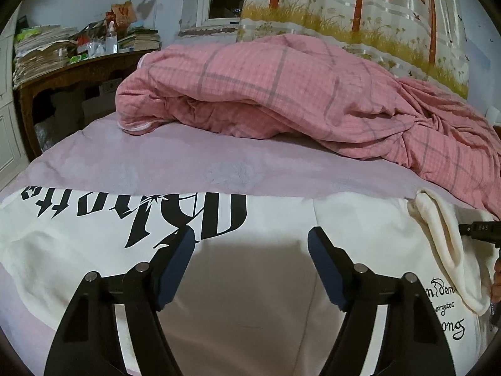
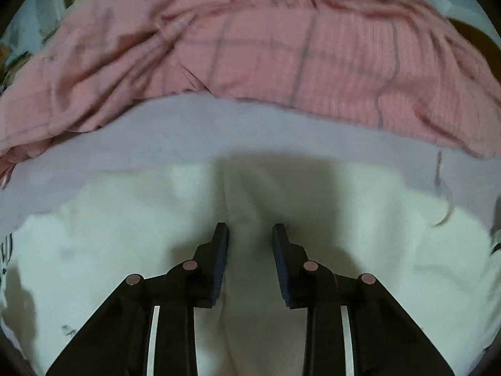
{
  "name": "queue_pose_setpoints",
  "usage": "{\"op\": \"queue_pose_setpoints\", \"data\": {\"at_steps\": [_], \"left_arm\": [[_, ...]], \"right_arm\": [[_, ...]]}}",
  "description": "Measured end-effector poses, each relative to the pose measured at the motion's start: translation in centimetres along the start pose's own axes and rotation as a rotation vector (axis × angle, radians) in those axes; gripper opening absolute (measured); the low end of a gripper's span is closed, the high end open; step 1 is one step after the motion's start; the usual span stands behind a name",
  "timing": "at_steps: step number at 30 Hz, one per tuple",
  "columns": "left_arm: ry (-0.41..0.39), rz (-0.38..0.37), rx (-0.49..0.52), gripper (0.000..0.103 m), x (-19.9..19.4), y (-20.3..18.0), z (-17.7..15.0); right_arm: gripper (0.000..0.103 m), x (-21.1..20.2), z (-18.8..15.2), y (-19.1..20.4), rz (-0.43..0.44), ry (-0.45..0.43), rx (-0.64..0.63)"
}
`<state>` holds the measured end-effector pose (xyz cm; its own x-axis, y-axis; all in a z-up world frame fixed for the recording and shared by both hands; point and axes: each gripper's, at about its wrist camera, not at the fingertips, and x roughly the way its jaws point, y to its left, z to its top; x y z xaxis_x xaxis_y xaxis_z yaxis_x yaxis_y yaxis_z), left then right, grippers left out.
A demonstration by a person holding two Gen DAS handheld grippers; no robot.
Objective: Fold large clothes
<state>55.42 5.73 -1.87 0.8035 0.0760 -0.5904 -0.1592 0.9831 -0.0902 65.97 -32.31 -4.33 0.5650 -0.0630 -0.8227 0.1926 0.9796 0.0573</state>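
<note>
A large cream-white garment [image 1: 250,282] with black lettering lies spread on the lilac bed sheet [image 1: 188,163]. My left gripper [image 1: 251,239] hovers just above its middle, wide open and empty. A folded cream cuff or sleeve end [image 1: 438,235] lies at the right. In the right wrist view the same white garment [image 2: 94,250] fills the lower half. My right gripper [image 2: 250,230] is partly open, its fingers either side of a raised fold of the cloth; the view is blurred. Its black body also shows in the left wrist view [image 1: 479,230].
A rumpled pink checked duvet [image 1: 281,100] covers the far half of the bed and also shows in the right wrist view [image 2: 250,47]. A cluttered wooden desk [image 1: 78,62] stands at the far left. A printed curtain [image 1: 360,9] hangs behind.
</note>
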Motion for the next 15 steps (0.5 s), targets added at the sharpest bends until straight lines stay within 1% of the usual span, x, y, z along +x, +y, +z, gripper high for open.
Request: {"op": "queue_pose_setpoints", "data": {"at_steps": [2,4,6,7,8,9,11,12,13,14,15], "left_arm": [[-0.004,-0.001,0.01,0.074,0.0,0.0,0.0],[-0.016,-0.002,0.03,0.074,-0.2,-0.3,0.0],[-0.03,-0.006,0.052,0.074,-0.6,-0.8,0.1],[-0.038,-0.002,0.067,0.074,-0.9,-1.2,0.2],[-0.055,0.01,0.092,0.074,-1.4,-1.7,0.3],[-0.085,0.021,0.124,0.074,-2.2,-2.5,0.3],[-0.134,0.008,0.177,0.074,-3.7,-3.8,0.5],[-0.146,-0.017,0.196,0.074,-4.5,-4.4,0.6],[-0.141,-0.052,0.206,0.074,-5.3,-4.8,0.9],[-0.131,-0.09,0.211,0.074,-6.0,-5.1,1.3],[-0.129,-0.12,0.223,0.074,-7.0,-5.4,1.8]], "right_arm": [[0.031,0.0,-0.1,-0.1,0.006,-0.011,-0.002],[0.031,-0.3,-0.1,0.0,-0.005,0.004,-0.019],[0.031,-1.6,-0.2,-0.2,0.009,0.01,0.008],[0.031,-3.1,-0.7,-0.1,0.044,0.001,0.022],[0.031,-5.0,-1.5,0.2,0.098,-0.018,0.026],[0.031,-7.1,-2.4,0.5,0.14,-0.045,0.024],[0.031,-11.3,-4.0,1.3,0.223,-0.109,0.016],[0.032,-13.7,-4.7,1.6,0.273,-0.14,0.023],[0.032,-15.9,-5.3,1.7,0.307,-0.164,0.031],[0.032,-17.6,-5.7,1.8,0.317,-0.186,0.036],[0.032,-20.1,-6.3,2.0,0.315,-0.227,0.027]]}}
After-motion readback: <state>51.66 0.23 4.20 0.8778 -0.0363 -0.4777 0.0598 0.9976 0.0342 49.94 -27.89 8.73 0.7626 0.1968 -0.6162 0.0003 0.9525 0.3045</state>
